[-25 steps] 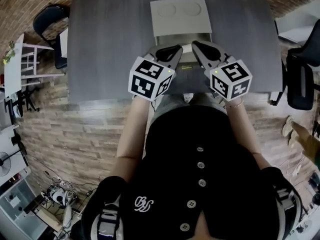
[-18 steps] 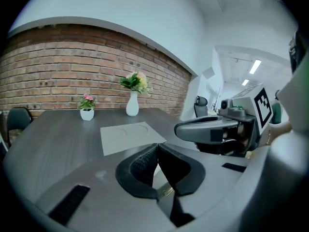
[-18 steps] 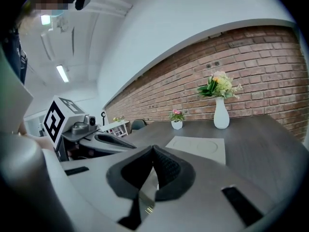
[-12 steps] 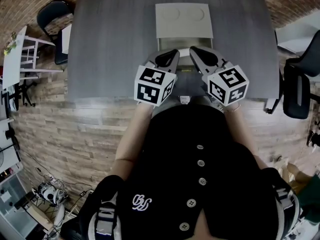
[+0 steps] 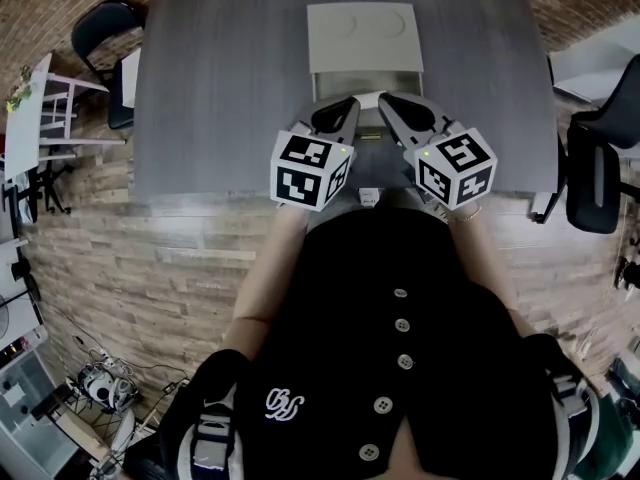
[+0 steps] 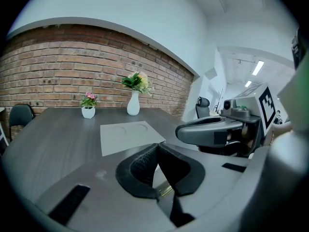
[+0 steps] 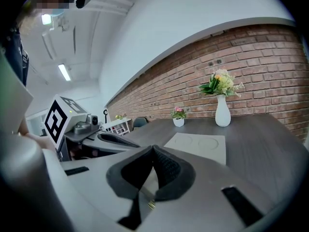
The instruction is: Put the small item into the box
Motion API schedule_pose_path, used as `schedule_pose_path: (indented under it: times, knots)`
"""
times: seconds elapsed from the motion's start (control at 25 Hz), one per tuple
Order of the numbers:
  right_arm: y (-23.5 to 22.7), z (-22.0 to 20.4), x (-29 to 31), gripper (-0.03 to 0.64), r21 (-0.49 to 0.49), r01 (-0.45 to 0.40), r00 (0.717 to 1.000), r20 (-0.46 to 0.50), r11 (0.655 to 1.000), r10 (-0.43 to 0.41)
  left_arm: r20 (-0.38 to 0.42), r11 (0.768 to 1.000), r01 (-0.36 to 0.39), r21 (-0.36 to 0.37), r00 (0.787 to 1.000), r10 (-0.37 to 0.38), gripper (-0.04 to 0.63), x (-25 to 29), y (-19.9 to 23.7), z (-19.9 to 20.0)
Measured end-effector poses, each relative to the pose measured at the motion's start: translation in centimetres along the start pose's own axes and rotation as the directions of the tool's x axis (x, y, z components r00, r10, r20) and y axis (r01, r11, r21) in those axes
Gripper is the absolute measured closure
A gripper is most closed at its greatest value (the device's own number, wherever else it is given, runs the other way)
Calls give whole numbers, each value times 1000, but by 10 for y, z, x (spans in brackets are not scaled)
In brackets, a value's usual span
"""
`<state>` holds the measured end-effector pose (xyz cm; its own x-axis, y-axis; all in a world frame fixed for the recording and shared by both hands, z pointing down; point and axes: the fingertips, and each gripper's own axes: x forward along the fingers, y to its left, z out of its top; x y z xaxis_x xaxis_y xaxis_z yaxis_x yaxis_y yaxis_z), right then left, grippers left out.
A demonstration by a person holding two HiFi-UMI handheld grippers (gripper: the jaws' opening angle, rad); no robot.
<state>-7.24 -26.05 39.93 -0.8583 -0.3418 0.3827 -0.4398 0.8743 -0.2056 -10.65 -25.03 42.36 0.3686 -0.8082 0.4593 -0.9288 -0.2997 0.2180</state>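
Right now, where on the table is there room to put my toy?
Bare table lies left of the flat grey box, and right of it too. It is crowded in front of the box, where the left gripper and right gripper sit together.

No words or numbers can be read anywhere. The marker cube point(image 5: 310, 171) on the left gripper point(image 5: 350, 101) and the matching cube point(image 5: 457, 170) on the right gripper point(image 5: 388, 100) carry black-and-white square code patterns, not letters. A white cursive emblem point(image 5: 285, 405) sits on the person's black shirt point(image 5: 400, 368); its letters cannot be made out. A small white tag point(image 5: 368, 197) between the two cubes is too small to read.
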Motion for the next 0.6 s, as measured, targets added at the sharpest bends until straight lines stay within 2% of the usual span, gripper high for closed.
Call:
schedule_pose_path:
  times: [0.6]
  knots:
    - [8, -16, -4, 617, 21, -8, 1000, -30, 1000, 9, -12, 999, -4, -34, 1000, 4, 581, -7, -7, -16]
